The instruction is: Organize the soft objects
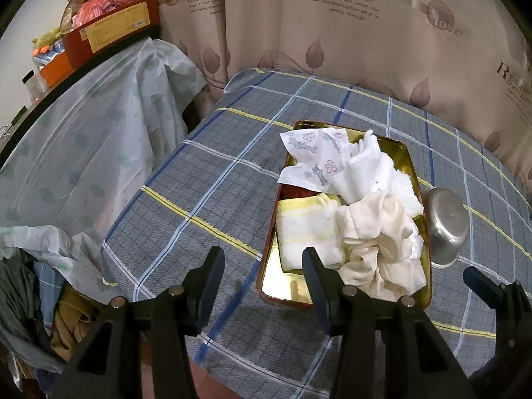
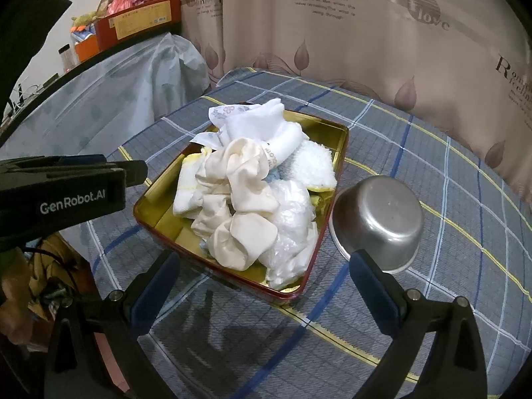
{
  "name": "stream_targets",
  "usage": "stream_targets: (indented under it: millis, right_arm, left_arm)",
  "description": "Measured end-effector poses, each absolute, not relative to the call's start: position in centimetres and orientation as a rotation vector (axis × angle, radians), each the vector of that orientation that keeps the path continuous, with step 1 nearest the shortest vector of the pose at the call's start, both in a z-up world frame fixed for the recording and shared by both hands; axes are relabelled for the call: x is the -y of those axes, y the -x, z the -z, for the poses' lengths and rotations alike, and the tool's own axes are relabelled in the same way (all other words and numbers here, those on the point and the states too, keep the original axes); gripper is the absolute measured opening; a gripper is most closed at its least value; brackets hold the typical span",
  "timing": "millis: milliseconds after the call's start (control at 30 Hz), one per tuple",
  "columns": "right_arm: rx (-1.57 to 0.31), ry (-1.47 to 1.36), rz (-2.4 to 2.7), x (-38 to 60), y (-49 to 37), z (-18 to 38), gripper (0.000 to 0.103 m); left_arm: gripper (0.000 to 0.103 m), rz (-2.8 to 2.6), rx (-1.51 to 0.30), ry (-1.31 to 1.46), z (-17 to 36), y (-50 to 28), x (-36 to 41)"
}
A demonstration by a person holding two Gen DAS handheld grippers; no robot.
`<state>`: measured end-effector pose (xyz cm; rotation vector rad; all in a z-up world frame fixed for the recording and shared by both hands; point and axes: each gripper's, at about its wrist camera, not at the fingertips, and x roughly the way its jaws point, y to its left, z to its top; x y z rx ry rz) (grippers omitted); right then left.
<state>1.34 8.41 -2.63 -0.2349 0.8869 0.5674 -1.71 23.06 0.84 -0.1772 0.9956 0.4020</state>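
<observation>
A gold tin tray with a red rim (image 1: 271,276) (image 2: 156,196) sits on the checked tablecloth and holds several soft things: a cream cloth (image 1: 379,232) (image 2: 239,199), a yellow-striped towel (image 1: 306,229), a printed tissue pack (image 1: 316,159), a white towel (image 1: 369,166) (image 2: 316,163) and a clear plastic bag (image 2: 292,229). My left gripper (image 1: 262,262) is open and empty, over the tray's near left edge; it also shows in the right wrist view (image 2: 133,169). My right gripper (image 2: 266,269) is open and empty, just in front of the tray; its finger (image 1: 482,282) shows at the right.
An upturned steel bowl (image 1: 445,226) (image 2: 379,219) lies right of the tray, touching it. A curtain (image 1: 332,33) hangs behind the table. A plastic-covered shelf (image 1: 83,126) with boxes stands at the left. Clothes (image 1: 40,299) are piled low left.
</observation>
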Motion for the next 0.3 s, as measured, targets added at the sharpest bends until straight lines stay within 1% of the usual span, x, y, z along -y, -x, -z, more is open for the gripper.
stream_targets:
  millis: [300]
  right_arm:
    - [-0.893,0.216,-0.558,-7.92,-1.49,2.69,0.101]
  left_arm:
    - [0.05,-0.39,-0.984,0.153,-1.06,1.56,-22.67]
